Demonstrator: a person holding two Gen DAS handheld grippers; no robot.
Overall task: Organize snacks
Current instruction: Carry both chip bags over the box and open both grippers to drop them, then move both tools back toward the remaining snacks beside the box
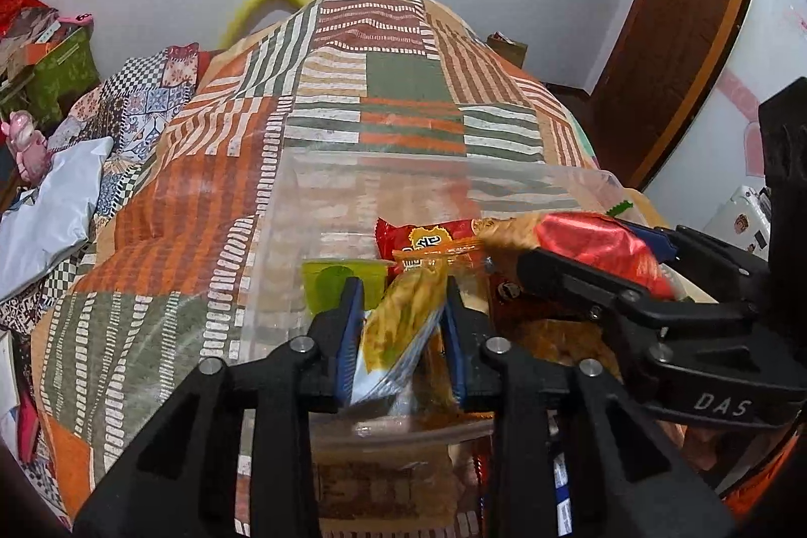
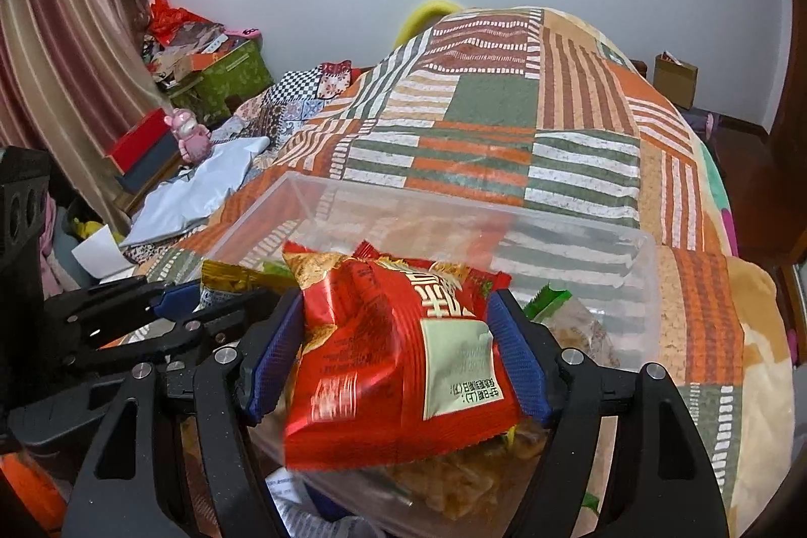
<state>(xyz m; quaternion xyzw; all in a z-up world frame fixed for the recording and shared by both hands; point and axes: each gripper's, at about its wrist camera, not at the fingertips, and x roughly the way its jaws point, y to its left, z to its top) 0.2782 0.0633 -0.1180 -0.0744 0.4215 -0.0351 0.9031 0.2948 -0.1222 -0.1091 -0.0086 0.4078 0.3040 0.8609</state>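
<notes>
Both jaws grip snacks over the clear bin (image 2: 650,265) on the bed: left gripper (image 1: 403,326) pinches a yellow packet (image 1: 403,311) narrowly, right gripper (image 2: 398,356) spans a red bag (image 2: 398,366). Crowded together — releasing either could spill its snack past the near rim.

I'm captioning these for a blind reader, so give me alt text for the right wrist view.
The right gripper holds a red snack bag over a clear plastic bin of snacks on a patchwork bedspread. The left gripper, at the left edge, has a yellow packet between its fingers.
</notes>
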